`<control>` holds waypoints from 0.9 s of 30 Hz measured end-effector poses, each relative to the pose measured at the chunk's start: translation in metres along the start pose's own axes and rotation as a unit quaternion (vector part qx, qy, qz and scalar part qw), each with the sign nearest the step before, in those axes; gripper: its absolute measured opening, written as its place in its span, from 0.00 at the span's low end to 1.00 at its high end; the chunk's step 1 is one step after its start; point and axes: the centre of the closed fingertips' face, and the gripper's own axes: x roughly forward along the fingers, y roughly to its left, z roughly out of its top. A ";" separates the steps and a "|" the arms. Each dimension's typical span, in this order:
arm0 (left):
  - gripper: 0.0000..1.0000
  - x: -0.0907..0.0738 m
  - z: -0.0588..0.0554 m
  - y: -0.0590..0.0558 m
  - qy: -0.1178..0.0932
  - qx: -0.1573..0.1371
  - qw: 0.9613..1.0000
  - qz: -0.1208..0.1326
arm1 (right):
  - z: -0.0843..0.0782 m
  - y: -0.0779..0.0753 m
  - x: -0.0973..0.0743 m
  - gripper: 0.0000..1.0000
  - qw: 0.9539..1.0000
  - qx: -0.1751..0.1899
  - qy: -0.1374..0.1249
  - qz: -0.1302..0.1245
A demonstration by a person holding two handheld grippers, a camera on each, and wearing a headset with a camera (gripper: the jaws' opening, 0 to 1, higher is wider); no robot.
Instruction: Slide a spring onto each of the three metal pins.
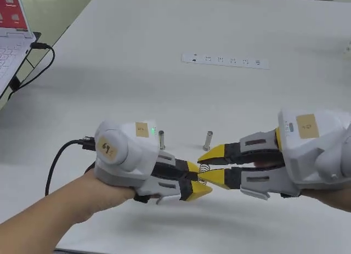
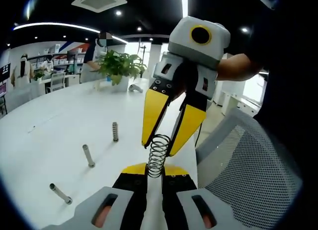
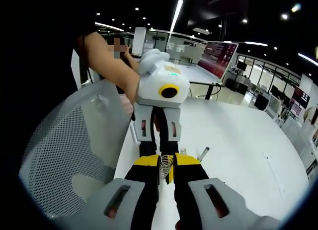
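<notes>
Pins [image 2: 88, 155], three, stand on the white table [image 1: 164, 73] left of the spring [image 2: 158, 154] in the left gripper view, and the far one is too small to tell if anything is wound on it. The left claw [image 2: 154, 173] has its yellow tips pulled close on one end of the spring, hiding that end a bit. Right of the spring in the head view, the right claw [image 1: 203, 170] has its tips a little apart around the other end, and I cannot tell if they squeeze it.
</notes>
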 end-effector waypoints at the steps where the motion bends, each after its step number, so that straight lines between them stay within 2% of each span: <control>1: 0.02 0.000 0.000 0.000 0.000 0.000 1.000 0.000 | 0.000 0.000 0.000 0.07 1.000 0.002 -0.001 0.000; 3: 0.02 0.000 0.000 0.000 0.001 0.000 1.000 0.000 | 0.000 0.000 0.000 0.08 1.000 0.006 -0.005 -0.003; 6: 0.02 0.000 0.002 -0.001 -0.002 -0.002 1.000 -0.001 | 0.003 -0.003 0.000 0.08 0.999 0.035 -0.021 -0.008; 13: 0.02 -0.002 0.003 0.000 -0.005 -0.007 1.000 0.001 | 0.004 -0.006 -0.001 0.09 0.998 0.059 -0.033 -0.017; 18: 0.02 -0.004 0.004 0.001 -0.009 -0.008 1.000 0.005 | 0.004 -0.008 0.000 0.09 0.994 0.095 -0.042 -0.025; 20: 0.02 -0.006 0.010 0.001 -0.024 -0.019 1.000 0.005 | 0.002 -0.008 0.000 0.10 0.994 0.096 -0.041 -0.027; 27: 0.02 -0.007 0.010 0.002 -0.023 -0.017 1.000 0.007 | 0.002 -0.007 -0.001 0.08 0.994 0.093 -0.044 -0.034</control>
